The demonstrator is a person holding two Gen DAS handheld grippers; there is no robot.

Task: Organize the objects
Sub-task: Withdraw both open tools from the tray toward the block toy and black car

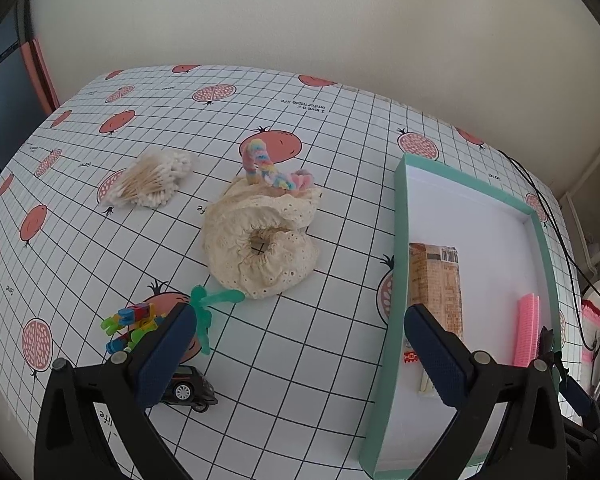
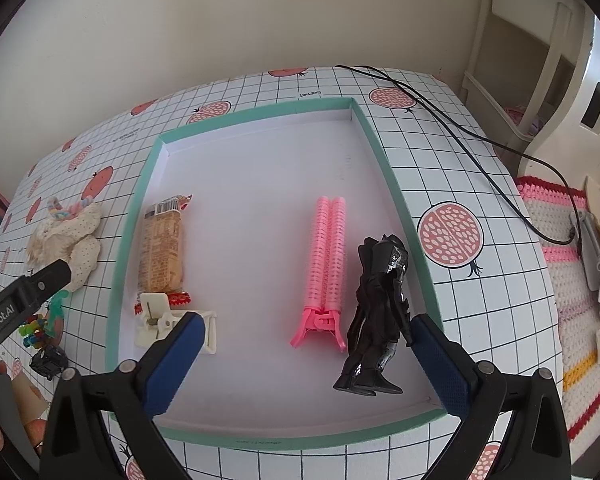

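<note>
Meanwhile both grippers, left (image 1: 300, 354) and right (image 2: 308, 360), gaped empty; the black figure (image 2: 376, 316) stood inside the tray (image 2: 134, 208) near its right wall.

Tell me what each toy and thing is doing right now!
Teal-rimmed cardboard tray: open, partly filled.
Tan snack packet: lying flat in tray.
Pink plastic roller clip: lying flat in tray.
Black caped figure: in tray by its right wall.
White plastic clip: lying in tray.
Cream lace fabric cap: crumpled on table.
Cotton swab bundle: on table.
Left gripper: open, empty.
Right gripper: open, empty.
</note>
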